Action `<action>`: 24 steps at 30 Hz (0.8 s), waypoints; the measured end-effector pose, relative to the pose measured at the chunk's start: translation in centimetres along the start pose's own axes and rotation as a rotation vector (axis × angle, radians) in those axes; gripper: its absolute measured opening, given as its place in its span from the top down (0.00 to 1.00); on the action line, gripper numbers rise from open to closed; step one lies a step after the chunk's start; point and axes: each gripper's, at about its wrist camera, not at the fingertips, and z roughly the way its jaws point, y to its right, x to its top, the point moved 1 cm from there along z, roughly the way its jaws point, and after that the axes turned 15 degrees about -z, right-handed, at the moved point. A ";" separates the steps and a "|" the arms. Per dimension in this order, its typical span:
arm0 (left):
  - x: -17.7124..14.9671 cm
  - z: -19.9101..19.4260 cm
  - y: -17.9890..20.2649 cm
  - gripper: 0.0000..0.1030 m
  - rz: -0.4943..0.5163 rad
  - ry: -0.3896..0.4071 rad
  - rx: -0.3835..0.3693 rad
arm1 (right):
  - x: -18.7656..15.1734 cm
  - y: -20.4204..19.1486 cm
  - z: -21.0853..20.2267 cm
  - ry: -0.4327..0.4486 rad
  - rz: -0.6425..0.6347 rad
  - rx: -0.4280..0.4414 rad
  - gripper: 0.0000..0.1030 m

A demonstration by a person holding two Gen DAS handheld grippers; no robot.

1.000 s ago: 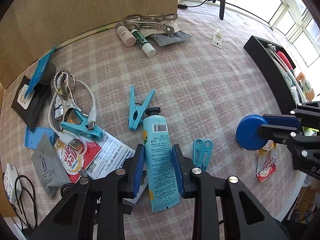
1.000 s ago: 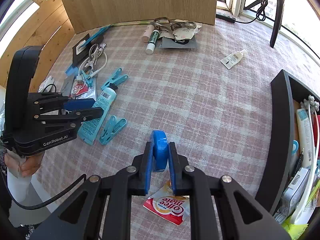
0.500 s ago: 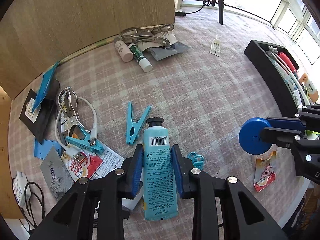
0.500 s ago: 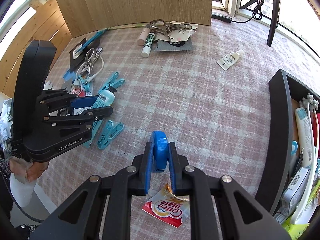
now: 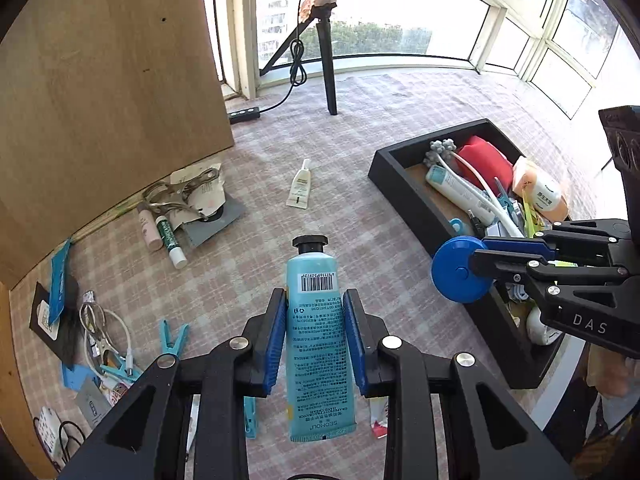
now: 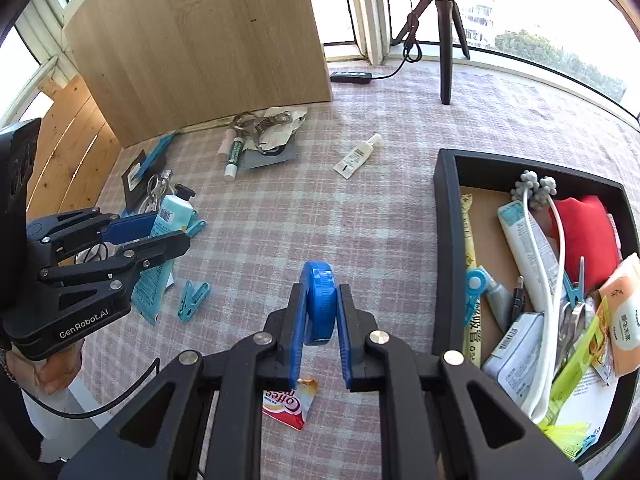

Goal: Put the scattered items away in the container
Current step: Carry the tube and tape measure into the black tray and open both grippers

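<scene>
To the right of the right tool (image 6: 320, 320), the black tray (image 6: 446, 240) is seen packed: red pouch (image 6: 582, 236), white cable (image 6: 554, 280), tubes, packets. A blue round case (image 6: 319, 300) is clamped in the right tool; a light-blue cream tube (image 5: 320, 336) is gripped by the left tool (image 5: 316, 336). Below both tools, clothes pegs (image 6: 193, 299), a sachet (image 6: 290, 402) and a small white tube (image 6: 356, 157) are scattered on the pink checked worktop (image 6: 304, 208). Ahead, a wooden board (image 6: 208, 40), windows and a tripod (image 6: 444, 32) are noted.

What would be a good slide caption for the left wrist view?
Left hand-held gripper holds a blue tube above the checked cloth, while the right one carries a blue disc beside the black tray.
</scene>
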 end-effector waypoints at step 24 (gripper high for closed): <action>5.0 3.3 18.3 0.56 0.124 -0.056 -0.178 | -12.4 18.9 -12.7 0.087 0.453 -0.274 0.64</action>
